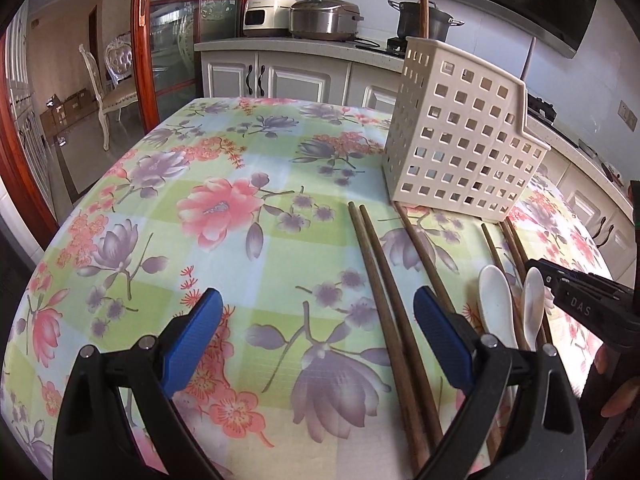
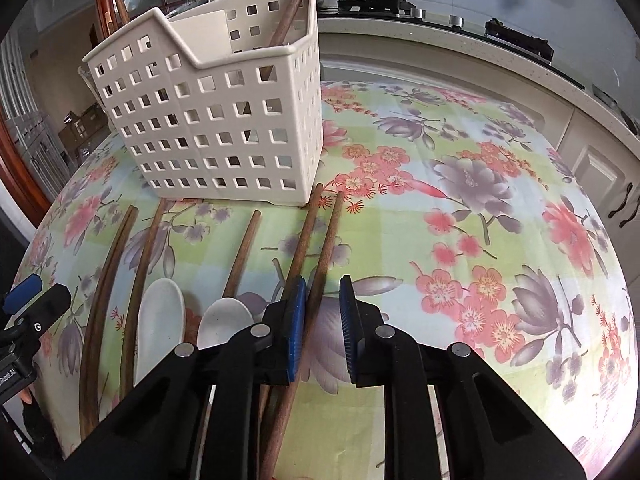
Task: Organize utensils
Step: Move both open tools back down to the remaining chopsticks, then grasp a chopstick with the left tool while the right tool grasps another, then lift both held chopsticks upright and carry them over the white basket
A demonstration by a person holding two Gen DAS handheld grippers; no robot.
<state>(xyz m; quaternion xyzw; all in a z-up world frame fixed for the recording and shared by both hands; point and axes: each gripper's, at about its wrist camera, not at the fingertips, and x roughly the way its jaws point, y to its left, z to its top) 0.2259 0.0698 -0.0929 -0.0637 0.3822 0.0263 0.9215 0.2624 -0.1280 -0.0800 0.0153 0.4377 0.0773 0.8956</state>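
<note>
A white perforated caddy point(image 1: 464, 136) stands on the floral tablecloth; it also shows in the right wrist view point(image 2: 216, 120), with one brown chopstick point(image 2: 294, 4) standing in it. Several brown chopsticks point(image 1: 384, 280) and two white spoons point(image 1: 498, 304) lie in front of it, also seen in the right wrist view as chopsticks point(image 2: 244, 252) and spoons point(image 2: 160, 320). My left gripper point(image 1: 316, 336) is open and empty above the cloth, left of the utensils. My right gripper point(image 2: 322, 320) is open, with one chopstick point(image 2: 328, 236) lying between its fingers; the jaws are not closed on it.
The table point(image 1: 160, 240) drops off at its rounded edges. Behind it runs a kitchen counter point(image 1: 280, 46) with cookers and a pot. A chair point(image 1: 108, 92) and a glass door stand at the left. The right gripper's body point(image 1: 588, 304) shows at the left view's right edge.
</note>
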